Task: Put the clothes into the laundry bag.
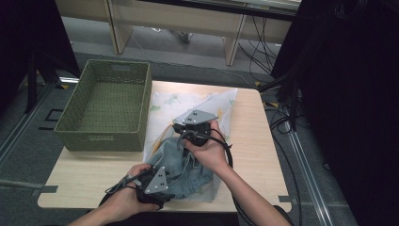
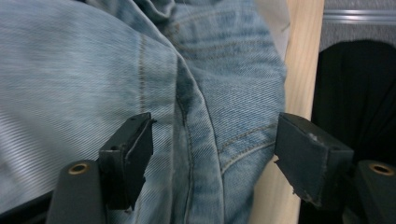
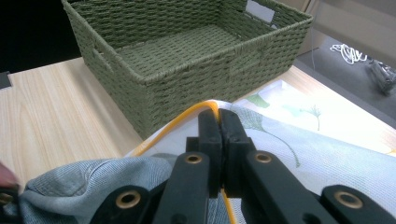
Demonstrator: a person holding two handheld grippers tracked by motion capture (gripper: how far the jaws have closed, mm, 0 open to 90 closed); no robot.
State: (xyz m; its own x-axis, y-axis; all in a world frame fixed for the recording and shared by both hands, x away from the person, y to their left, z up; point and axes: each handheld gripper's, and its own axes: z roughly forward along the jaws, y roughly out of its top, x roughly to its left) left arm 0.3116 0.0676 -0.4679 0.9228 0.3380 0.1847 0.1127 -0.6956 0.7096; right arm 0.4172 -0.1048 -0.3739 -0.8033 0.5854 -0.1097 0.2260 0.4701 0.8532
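Light blue jeans [image 1: 188, 170] lie bunched on a white leaf-print cloth bag [image 1: 209, 101] on the wooden table [image 1: 84, 174]. My left gripper [image 1: 170, 186] sits at the near edge with its jaws open. In the left gripper view, a seamed fold of the jeans [image 2: 205, 93] lies between the jaws of the left gripper [image 2: 215, 155] and the right pad stands off the cloth. My right gripper [image 1: 176, 133] is over the bag's middle. In the right gripper view, the right gripper [image 3: 219, 126] is shut on the bag's yellow-trimmed edge [image 3: 187, 113], with the jeans [image 3: 93, 182] bunched below.
An empty green woven basket [image 1: 101, 136] stands at the table's left, close beside the bag. In the right gripper view the basket [image 3: 187, 88] is straight ahead. Bare wood [image 1: 254, 141] runs along the table's right side, and cables and table legs are on the floor beyond.
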